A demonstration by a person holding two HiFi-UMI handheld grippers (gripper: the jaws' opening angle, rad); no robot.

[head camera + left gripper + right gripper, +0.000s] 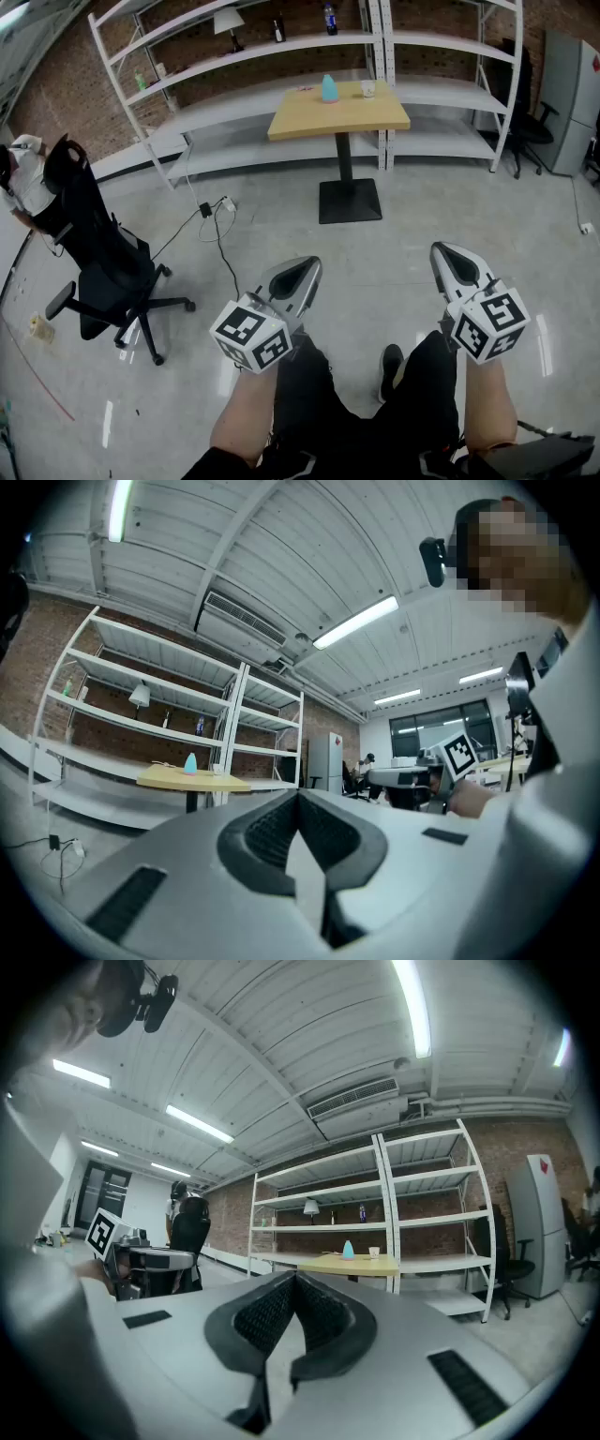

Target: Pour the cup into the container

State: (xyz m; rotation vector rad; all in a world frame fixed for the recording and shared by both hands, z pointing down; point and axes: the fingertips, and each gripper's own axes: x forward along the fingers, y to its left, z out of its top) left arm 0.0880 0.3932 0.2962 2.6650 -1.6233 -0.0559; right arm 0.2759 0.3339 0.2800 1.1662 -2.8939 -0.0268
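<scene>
A small wooden table (339, 112) stands far ahead of me by the shelves. On it are a teal bottle-shaped container (329, 89) and a small white cup (367, 89) to its right. My left gripper (305, 267) and right gripper (445, 251) are held low over the floor, well short of the table, both shut and empty. In the left gripper view the gripper (300, 799) has its jaws together, with the teal container (191, 762) tiny in the distance. The right gripper (296, 1283) has its jaws together too, and past it show the container (348, 1250) and cup (374, 1252).
A black office chair (103, 258) stands on the floor at my left, with a person (23, 178) behind it. Cables (214, 211) lie on the floor between chair and table. White shelving (281, 47) lines the brick wall; another chair (530, 131) and a grey cabinet (567, 98) stand at the right.
</scene>
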